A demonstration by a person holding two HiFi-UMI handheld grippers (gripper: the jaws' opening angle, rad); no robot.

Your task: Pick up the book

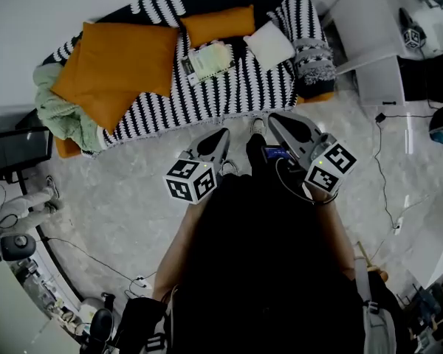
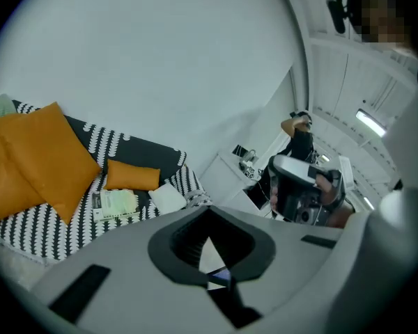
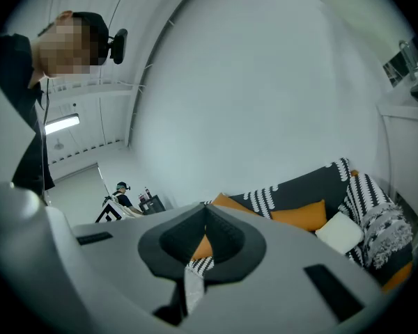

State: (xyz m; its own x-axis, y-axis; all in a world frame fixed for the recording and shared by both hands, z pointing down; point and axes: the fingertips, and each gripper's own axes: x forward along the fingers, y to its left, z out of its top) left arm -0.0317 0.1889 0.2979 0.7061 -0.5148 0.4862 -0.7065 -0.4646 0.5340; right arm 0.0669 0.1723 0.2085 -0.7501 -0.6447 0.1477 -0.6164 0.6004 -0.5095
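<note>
The book (image 1: 208,60), pale green with a dark spine, lies flat on the black-and-white striped sofa cover (image 1: 229,94), between the cushions. From the left gripper view the book (image 2: 115,204) is far ahead, to the left of the jaws. Both grippers hang over the floor in front of the sofa, well short of it. My left gripper (image 1: 221,137) is shut and empty, its jaws (image 2: 209,216) meeting at the tips. To its right, my right gripper (image 1: 275,120) is also shut with nothing held. My right gripper (image 3: 205,211) faces the sofa's right end; the book is hidden there.
A large orange cushion (image 1: 125,61), a small orange one (image 1: 218,24) and a white one (image 1: 269,44) lie on the sofa, with a green blanket (image 1: 59,109) at its left end. A white cabinet (image 1: 369,28) stands right. Cables (image 1: 384,161) cross the marble floor.
</note>
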